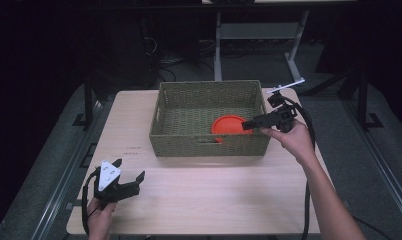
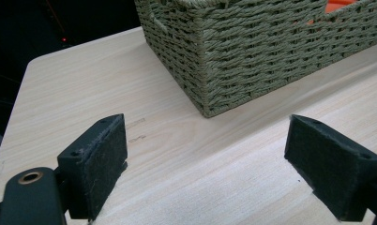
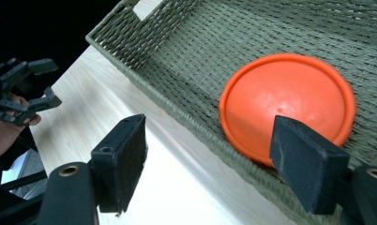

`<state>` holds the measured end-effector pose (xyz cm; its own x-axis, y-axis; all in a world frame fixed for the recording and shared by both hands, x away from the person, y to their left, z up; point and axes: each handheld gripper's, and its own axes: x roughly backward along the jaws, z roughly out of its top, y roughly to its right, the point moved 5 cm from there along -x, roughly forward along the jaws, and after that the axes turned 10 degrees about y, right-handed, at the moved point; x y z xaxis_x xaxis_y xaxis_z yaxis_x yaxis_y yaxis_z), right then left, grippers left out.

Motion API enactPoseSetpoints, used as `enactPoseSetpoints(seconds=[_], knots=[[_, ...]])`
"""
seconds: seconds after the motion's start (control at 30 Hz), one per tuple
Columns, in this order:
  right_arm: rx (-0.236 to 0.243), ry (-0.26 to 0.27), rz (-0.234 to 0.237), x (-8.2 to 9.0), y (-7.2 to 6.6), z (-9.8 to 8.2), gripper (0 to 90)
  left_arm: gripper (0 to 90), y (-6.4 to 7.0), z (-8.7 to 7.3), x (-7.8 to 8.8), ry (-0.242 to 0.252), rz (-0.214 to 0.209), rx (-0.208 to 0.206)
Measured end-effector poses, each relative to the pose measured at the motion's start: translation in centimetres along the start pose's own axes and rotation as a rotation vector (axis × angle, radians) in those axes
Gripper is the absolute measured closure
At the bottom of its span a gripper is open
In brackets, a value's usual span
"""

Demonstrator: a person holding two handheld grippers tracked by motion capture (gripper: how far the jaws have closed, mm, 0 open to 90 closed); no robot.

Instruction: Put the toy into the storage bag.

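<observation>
With the right hand-held gripper open astride the woven olive-green basket's near wall, its inner jaw could snag the wicker or nudge the round orange plastic plate.

Small dark print on table — too small to read.

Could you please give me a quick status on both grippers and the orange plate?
Left gripper open, resting on the table. Right gripper open at the basket rim, holding nothing. Orange plate flat inside the basket. Nothing in the way.
</observation>
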<state>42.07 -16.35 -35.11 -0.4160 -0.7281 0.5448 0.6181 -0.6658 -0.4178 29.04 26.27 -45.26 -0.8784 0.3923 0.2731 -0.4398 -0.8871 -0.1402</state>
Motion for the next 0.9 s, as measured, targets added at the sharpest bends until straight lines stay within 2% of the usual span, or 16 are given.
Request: enactPoseSetpoints(seconds=[0.3,0.67,0.9], knots=[[0.028,0.017,0.017,1.3,-1.2,-1.3,25.2,12.8,0.1,0.0,0.0,0.005,0.0,0.001],[0.035,0.041,0.036,2.8,-1.7,-3.3,24.4,12.8,0.1,0.0,0.0,0.006,0.001,0.0],[0.045,0.046,0.03,3.9,-2.0,-5.0,23.6,12.8,0.2,0.0,0.1,0.005,0.002,0.002]])
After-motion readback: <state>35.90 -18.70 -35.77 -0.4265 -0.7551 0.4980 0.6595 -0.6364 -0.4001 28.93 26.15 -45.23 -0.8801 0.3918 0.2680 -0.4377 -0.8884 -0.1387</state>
